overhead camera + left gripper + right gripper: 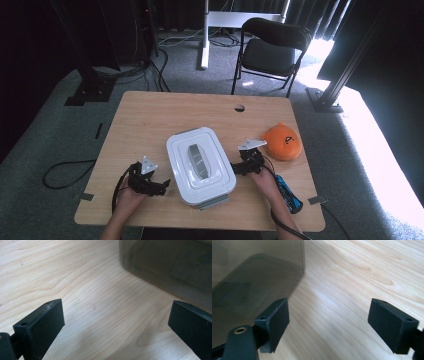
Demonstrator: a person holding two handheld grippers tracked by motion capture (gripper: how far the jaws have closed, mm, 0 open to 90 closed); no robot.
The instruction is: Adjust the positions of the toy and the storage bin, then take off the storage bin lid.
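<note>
Grippers — left [165,184], right [235,167] — flank one box [200,162]; one orange toy [282,141].

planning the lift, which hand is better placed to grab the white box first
Neither clearly: the left tool and right tool flank the white box, both open. The right looks slightly closer to its wall.

Lidded box [201,165] sits mid-desk [150,120], a gripper on either side; round thing [282,142] to its right, chair [272,47] behind the desk.
</note>
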